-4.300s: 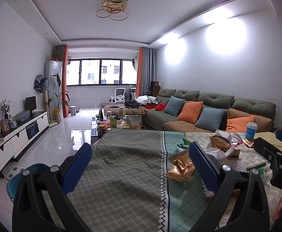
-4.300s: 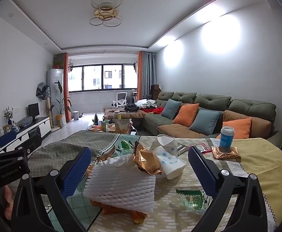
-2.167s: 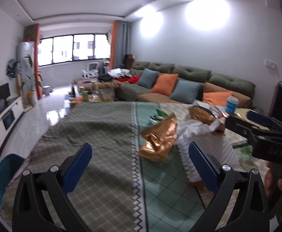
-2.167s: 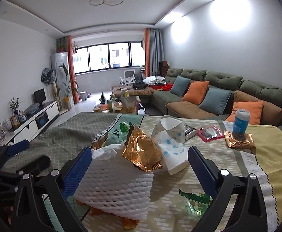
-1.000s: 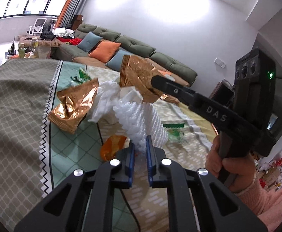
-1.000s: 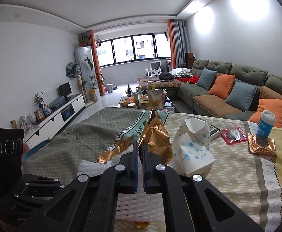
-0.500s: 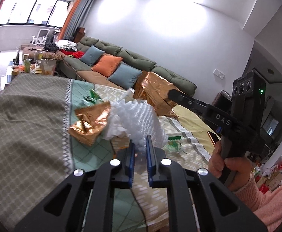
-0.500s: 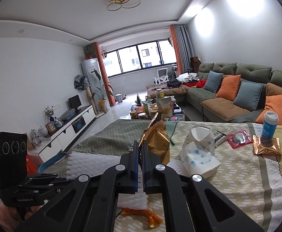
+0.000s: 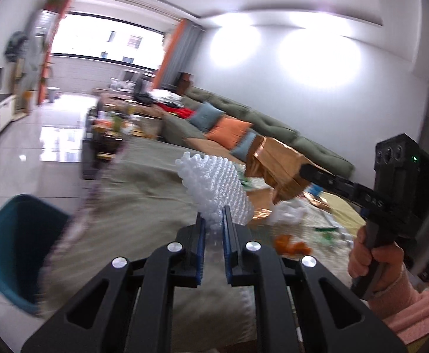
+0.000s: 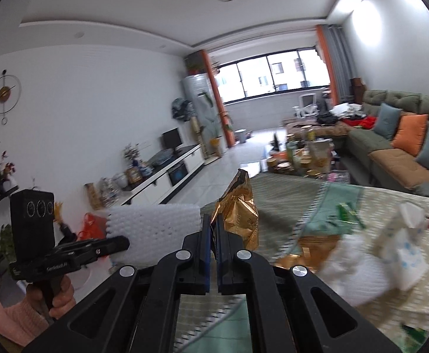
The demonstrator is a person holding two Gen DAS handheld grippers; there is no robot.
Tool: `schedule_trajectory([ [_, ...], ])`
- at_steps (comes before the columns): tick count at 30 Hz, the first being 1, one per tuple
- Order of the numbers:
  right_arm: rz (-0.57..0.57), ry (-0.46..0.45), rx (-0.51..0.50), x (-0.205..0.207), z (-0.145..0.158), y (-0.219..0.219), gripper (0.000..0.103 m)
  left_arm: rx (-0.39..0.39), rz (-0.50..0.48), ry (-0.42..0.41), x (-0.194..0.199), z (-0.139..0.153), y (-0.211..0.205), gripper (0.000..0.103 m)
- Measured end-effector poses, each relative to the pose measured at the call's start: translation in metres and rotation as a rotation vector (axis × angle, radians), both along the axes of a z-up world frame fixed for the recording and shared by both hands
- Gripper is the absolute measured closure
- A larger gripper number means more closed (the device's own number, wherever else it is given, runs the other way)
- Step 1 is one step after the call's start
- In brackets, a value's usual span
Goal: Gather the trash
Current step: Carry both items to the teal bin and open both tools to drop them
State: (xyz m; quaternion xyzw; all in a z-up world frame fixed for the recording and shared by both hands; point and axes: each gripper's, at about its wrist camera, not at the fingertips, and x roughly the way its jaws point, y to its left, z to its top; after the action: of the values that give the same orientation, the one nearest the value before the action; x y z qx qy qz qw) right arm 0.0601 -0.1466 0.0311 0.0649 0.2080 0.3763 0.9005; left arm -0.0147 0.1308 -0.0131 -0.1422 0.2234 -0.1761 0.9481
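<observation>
Gripping white foam net (image 9: 214, 188) in left jaws, gold wrapper (image 10: 239, 214) in right, teal bin (image 9: 14, 247) below.

White foam net (image 9: 214, 188), gold wrapper (image 10: 239, 209) held aloft

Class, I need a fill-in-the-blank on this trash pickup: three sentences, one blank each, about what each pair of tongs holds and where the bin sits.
1. The left tongs are shut on a white ____ net.
2. The right tongs are shut on a crumpled ____ foil bag.
3. The teal bin stands on the floor, off the ____ edge of the table in the left wrist view.

Missing words: foam; gold; left
</observation>
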Motion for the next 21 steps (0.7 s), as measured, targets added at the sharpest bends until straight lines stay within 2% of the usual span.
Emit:
schedule_trajectory([
  [6,0.165,0.041,-0.013,0.018,-0.008,0.072,0.1,0.01,0.195,0.027,-0.013,-0.003,0.064,0.091],
  [12,0.296,0.074,-0.036,0.031,-0.011,0.139,0.1,0.0,0.345,0.069,-0.021,-0.013,0.12,0.091],
  [21,0.411,0.164,-0.071,0.045,-0.023,0.208,0.1,-0.018,0.447,0.139,-0.019,-0.036,0.164,0.091],
])
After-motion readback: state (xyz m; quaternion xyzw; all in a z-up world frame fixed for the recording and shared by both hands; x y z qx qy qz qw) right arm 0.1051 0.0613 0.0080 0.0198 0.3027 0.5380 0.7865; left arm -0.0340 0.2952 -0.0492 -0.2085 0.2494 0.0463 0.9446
